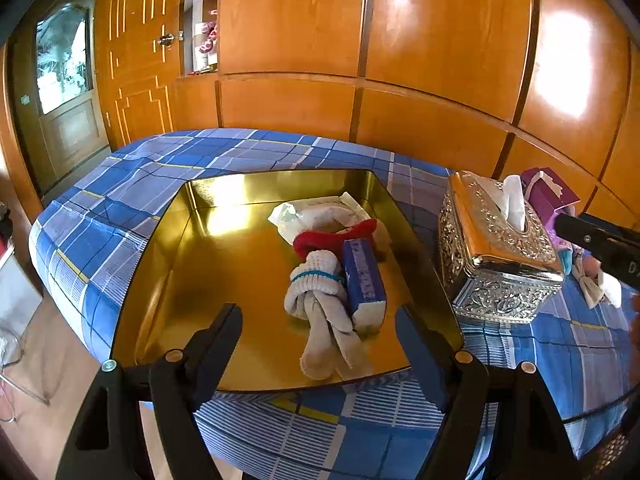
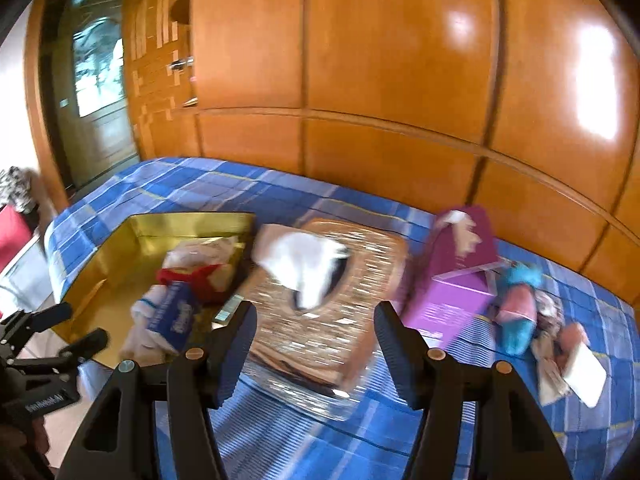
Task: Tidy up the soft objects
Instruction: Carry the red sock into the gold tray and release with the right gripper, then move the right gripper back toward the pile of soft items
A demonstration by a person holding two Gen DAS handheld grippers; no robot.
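Indoors, on a bed [image 1: 132, 200] with blue plaid sheet: gold tray [image 1: 208, 264] holding rolled grey socks [image 1: 320, 304], blue tissue pack [image 1: 366, 284], red cloth [image 1: 336, 236]. Left claw [image 1: 320, 328] spread wide, empty, above the tray. Right claw [image 2: 316, 340] (view blurred) parted, empty, over silver tissue box [image 2: 332, 320]; more soft things [image 2: 520, 312] beside purple box [image 2: 460, 280].

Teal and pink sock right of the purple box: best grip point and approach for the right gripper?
Judging by its pose, grip the sock across its narrow pink middle, coming from above. It lies flat on the bedspread, long axis running away from the right gripper, whose jaws are open and empty. The purple box crowds its left side.
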